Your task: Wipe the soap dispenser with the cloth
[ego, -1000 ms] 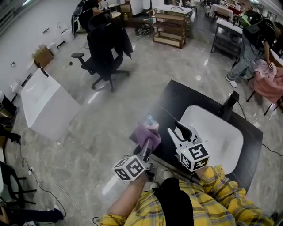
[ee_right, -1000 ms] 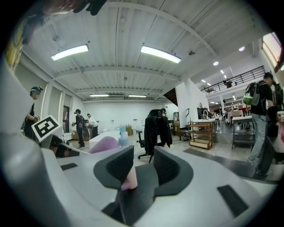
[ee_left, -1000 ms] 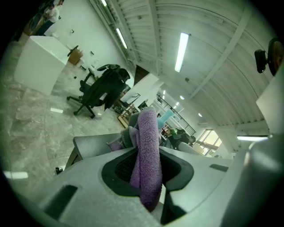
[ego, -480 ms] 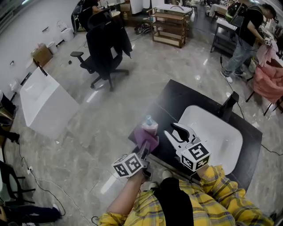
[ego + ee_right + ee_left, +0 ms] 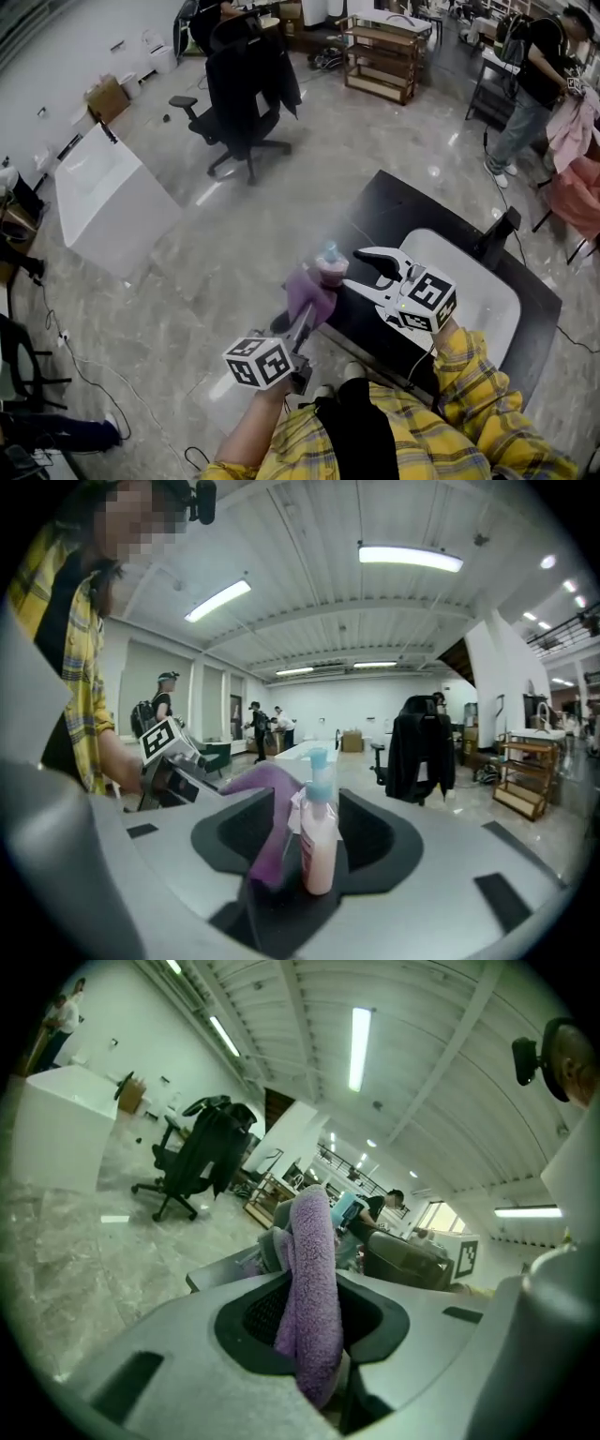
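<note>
Purple cloth (image 5: 309, 294) pinched, left tongs (image 5: 302, 325); right tongs (image 5: 352, 271) just opened round dispenser (image 5: 330, 266) by sink (image 5: 488, 302).

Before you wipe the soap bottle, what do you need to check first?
1. Cloth pinched by the left gripper: ok.
2. Soap dispenser upright: ok.
3. Cloth against the dispenser: ok, it seems to lean on its side.
4. Right gripper steadying the dispenser: not ok. Its fingers have just been opening; the dispenser stands between them, not squeezed.
5. Dispenser well in from the table edge: not ok, it stands near a corner.
</note>
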